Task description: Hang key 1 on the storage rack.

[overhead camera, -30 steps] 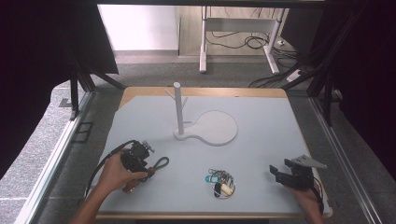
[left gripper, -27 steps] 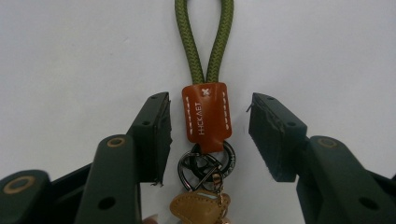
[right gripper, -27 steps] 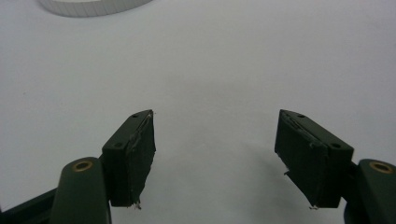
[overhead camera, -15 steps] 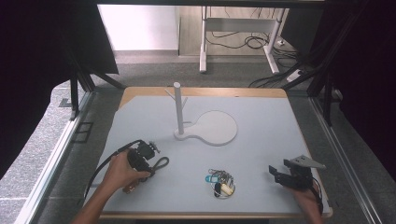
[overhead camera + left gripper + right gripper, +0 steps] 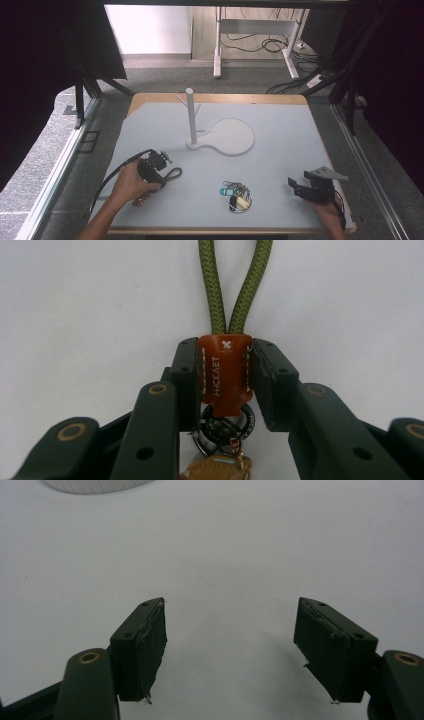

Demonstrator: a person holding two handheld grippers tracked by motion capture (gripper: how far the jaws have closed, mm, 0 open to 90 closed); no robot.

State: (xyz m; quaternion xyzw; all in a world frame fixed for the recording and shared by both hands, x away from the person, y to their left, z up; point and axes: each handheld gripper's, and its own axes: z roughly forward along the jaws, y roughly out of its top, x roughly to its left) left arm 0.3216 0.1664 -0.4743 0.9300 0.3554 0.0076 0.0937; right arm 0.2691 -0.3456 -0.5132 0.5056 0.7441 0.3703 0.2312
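My left hand-held gripper (image 5: 225, 385) has just been closing and is now clenched on the brown leather tab (image 5: 223, 371) of a keychain lanyard; both pads press its sides. The green cord loop (image 5: 235, 287) runs straight out from the tab, away from me along the line of the jaws, so the lanyard's long axis lies in line with the hand-held gripper. Behind the tab, dark metal rings (image 5: 225, 427) and a tan tag hang toward my hand. From the high view, that left hand-held gripper (image 5: 152, 167) sits on the near left of the bench (image 5: 280, 125), the cord loop (image 5: 173, 174) lying to its right. My right hand-held gripper (image 5: 230, 650) rests released, jaws wide over bare bench, at the near right (image 5: 312, 187). A bunch of keys (image 5: 235, 194) lies between the two
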